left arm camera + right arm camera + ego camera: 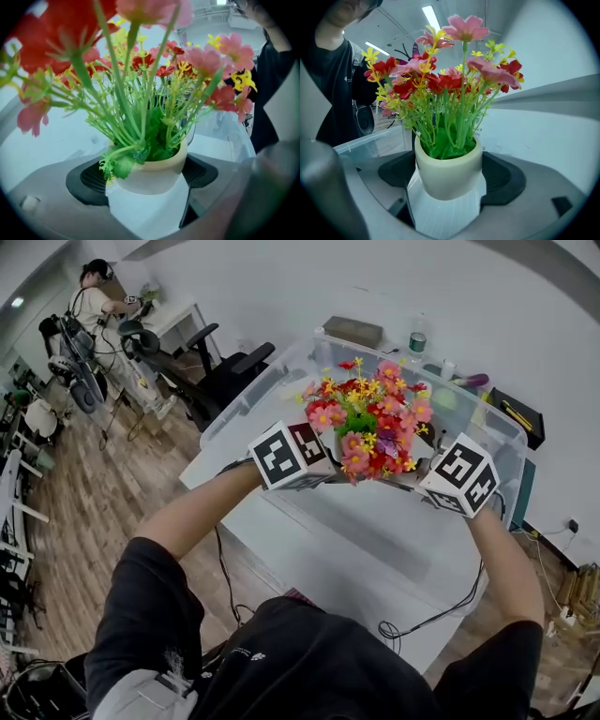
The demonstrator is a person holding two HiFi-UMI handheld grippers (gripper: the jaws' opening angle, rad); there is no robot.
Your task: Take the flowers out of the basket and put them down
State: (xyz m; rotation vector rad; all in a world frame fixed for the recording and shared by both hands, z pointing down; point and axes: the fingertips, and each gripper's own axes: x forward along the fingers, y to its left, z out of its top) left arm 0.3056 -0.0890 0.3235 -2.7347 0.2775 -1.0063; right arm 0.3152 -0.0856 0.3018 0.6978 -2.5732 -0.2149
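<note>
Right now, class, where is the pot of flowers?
In the head view's centre, the pot of flowers is held up between the left gripper and right gripper, over the clear bin on the white table.

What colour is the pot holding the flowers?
Cream rim, white ribbed base; the pot shows best in the right gripper view.
</note>
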